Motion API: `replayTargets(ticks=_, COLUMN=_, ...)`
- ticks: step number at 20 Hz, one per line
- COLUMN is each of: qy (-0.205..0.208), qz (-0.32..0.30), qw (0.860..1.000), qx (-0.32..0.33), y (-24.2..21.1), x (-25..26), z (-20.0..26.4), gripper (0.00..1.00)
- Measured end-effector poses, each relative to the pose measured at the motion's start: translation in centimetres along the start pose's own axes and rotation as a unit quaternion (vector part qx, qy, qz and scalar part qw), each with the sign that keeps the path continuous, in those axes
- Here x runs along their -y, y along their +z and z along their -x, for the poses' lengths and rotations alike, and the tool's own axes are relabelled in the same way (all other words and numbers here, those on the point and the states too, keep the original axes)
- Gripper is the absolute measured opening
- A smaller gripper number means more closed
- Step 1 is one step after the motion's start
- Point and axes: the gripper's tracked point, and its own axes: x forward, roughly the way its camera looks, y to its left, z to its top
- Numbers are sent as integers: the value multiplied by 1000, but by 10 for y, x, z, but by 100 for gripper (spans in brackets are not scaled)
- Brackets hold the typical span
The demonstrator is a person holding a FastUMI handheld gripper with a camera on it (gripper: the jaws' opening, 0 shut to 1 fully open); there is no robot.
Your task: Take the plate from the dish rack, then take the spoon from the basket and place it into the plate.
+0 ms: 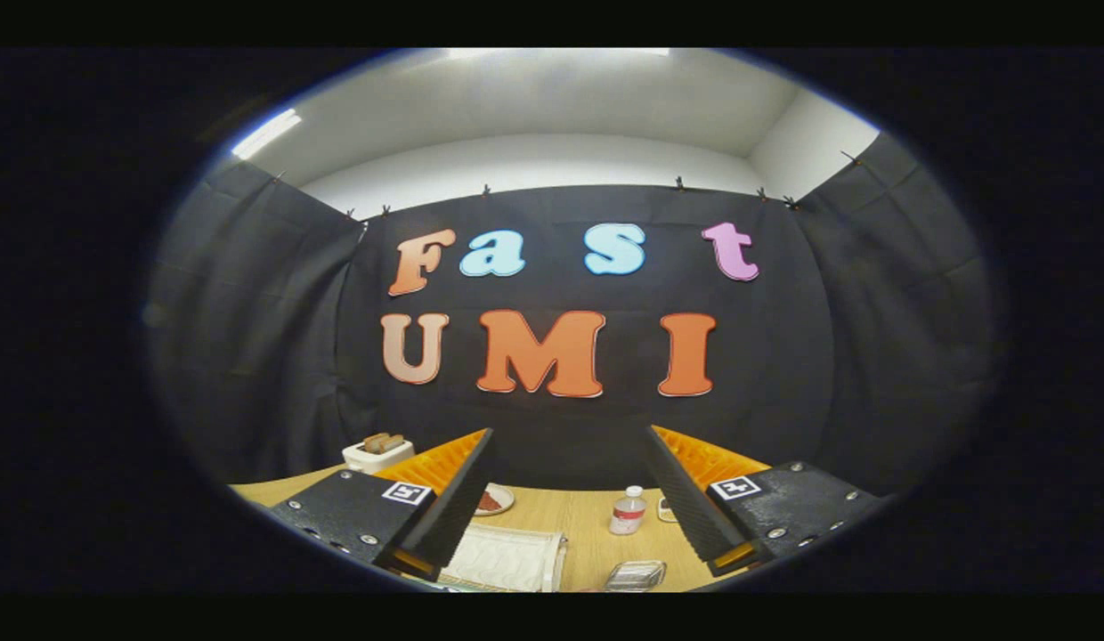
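Observation:
My gripper (pixel 570 450) is open, held high above the wooden table (pixel 588 525) and facing the back wall. Its two black ridged fingers (pixel 463 499) with orange backs stand wide apart with nothing between them. A small plate (pixel 492 501) holding something reddish lies on the table just beside the left finger.
A white toaster (pixel 377 454) with bread slices stands at the back left of the table. A small white bottle (pixel 628 511) with a red label stands between the fingers, farther off. A folded white cloth (pixel 507 556) and a clear plastic container (pixel 635 576) lie nearer.

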Motion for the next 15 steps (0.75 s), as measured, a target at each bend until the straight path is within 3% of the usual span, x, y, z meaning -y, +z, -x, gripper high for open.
replayTargets(ticks=15, qy=1, qz=9, qw=1000, qx=24, y=6, x=2, z=4, gripper=99)
